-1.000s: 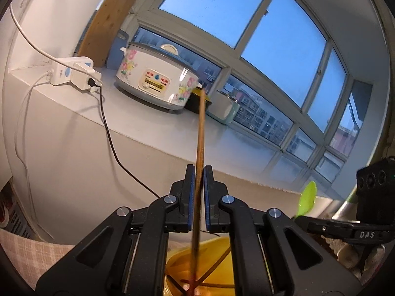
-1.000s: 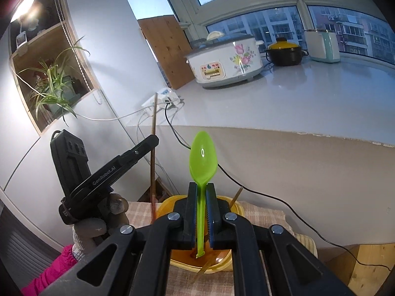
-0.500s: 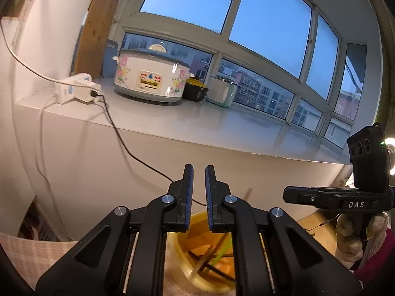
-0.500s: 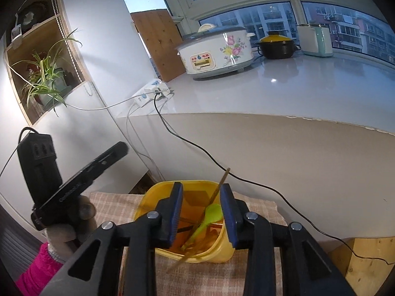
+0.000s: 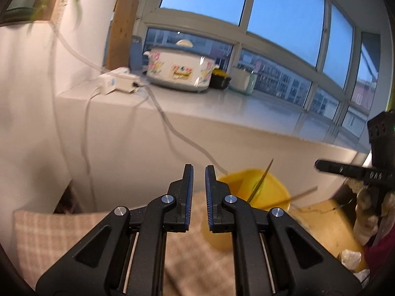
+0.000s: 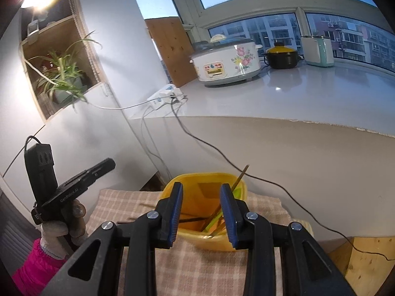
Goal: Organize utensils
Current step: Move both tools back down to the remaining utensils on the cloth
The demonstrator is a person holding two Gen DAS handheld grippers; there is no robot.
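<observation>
A yellow container (image 6: pixel 205 176) stands on a checked cloth (image 6: pixel 197 266) below the white counter. Inside it lean a green spoon (image 6: pixel 237 193) and wooden chopsticks (image 6: pixel 240 176). My right gripper (image 6: pixel 201 187) hovers just in front of the container, jaws open and holding nothing. In the left wrist view the container (image 5: pixel 256 197) sits to the right of my left gripper (image 5: pixel 198 170), whose jaws are all but shut, with only cloth seen through the slim gap. A chopstick (image 5: pixel 263 181) pokes up from the container. A gloved hand holds the left gripper (image 6: pixel 74 185) off to the left.
On the counter stand a flowered rice cooker (image 6: pixel 226 61), a black pot (image 6: pixel 281 58) and a power strip (image 6: pixel 163 96), whose black cable (image 6: pixel 209 145) hangs down behind the container. A plant (image 6: pixel 61 76) fills a wall niche. Bare wood (image 6: pixel 365 259) lies right of the cloth.
The left gripper let go of its chopstick and the right gripper opened and released the green spoon; both now sit in the container. The left gripper then swung away to the left.
</observation>
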